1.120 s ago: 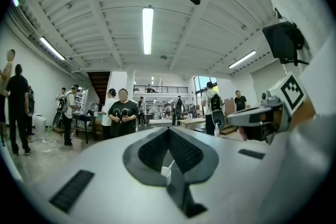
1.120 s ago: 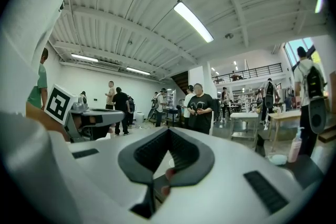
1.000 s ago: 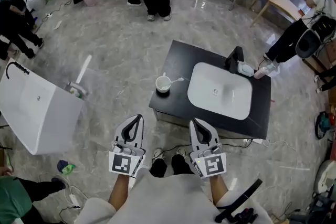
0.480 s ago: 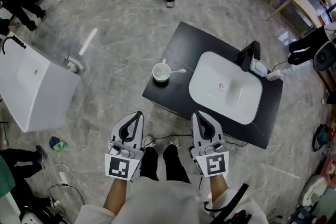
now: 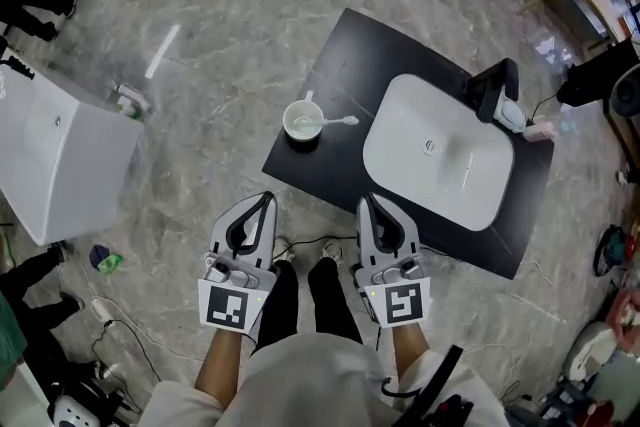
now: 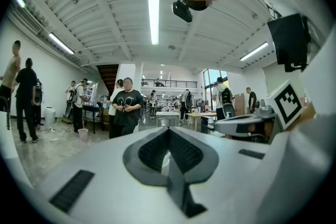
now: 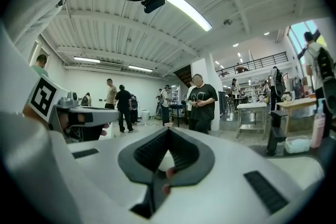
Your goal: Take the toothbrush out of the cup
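A white cup (image 5: 302, 122) stands near the left corner of the black counter (image 5: 345, 170). A white toothbrush (image 5: 338, 122) rests in it, its handle sticking out over the rim to the right. My left gripper (image 5: 266, 200) and my right gripper (image 5: 367, 202) hover side by side over the floor, just short of the counter's front edge and well apart from the cup. Both point forward, roughly level. The left gripper (image 6: 168, 129) has its jaws together with nothing between them, and so does the right gripper (image 7: 168, 129).
A white basin (image 5: 440, 153) is sunk into the counter, with a black tap (image 5: 494, 89) and a soap bottle (image 5: 543, 129) behind it. A white tub unit (image 5: 55, 160) stands on the left. Cables (image 5: 300, 245) lie by my feet. People (image 6: 126, 107) stand across the room.
Both grippers have sunk and drawn closer to the counter's front edge, still shut. The cup and toothbrush stay put on the counter.
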{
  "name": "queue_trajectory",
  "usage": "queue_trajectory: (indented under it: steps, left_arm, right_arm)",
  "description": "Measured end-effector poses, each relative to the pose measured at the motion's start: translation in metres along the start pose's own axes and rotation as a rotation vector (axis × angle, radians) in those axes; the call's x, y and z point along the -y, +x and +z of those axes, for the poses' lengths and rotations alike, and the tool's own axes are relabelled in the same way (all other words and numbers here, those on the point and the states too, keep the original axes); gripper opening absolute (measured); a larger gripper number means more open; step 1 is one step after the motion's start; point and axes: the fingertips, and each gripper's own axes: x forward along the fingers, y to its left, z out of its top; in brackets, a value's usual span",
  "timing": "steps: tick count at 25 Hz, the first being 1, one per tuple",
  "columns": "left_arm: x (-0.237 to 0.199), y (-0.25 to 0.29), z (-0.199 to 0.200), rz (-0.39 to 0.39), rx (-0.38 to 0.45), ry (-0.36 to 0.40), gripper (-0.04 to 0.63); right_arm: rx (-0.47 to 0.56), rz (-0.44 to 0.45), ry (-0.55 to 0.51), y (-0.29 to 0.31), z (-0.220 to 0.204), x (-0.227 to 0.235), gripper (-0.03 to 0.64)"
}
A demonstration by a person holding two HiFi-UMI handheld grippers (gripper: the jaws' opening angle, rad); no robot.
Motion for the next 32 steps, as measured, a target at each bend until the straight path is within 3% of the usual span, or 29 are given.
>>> queue_trajectory:
  steps: [9, 13, 22, 26, 32]
  left_arm:
    - [-0.013, 0.023, -0.012, 0.01, 0.009, -0.008, -0.005]
    - [-0.015, 0.025, -0.016, 0.009, 0.007, -0.007, -0.005]
    - [-0.021, 0.021, -0.024, 0.029, -0.003, -0.015, -0.005]
    - [-0.022, 0.021, -0.022, 0.037, 0.001, -0.02, -0.005]
    - [-0.022, 0.018, -0.025, 0.047, -0.004, -0.035, -0.005]
  right_arm:
    - [0.004, 0.01, 0.003, 0.03, -0.015, 0.004, 0.005]
    - [0.048, -0.023, 0.067, 0.041, -0.011, 0.006, 0.005]
    - [-0.014, 0.002, 0.028, 0.049, -0.042, 0.004, 0.009]
    - [-0.033, 0.022, 0.052, 0.061, -0.054, 0.001, 0.083]
    - [-0.054, 0.03, 0.065, 0.087, -0.077, 0.004, 0.104]
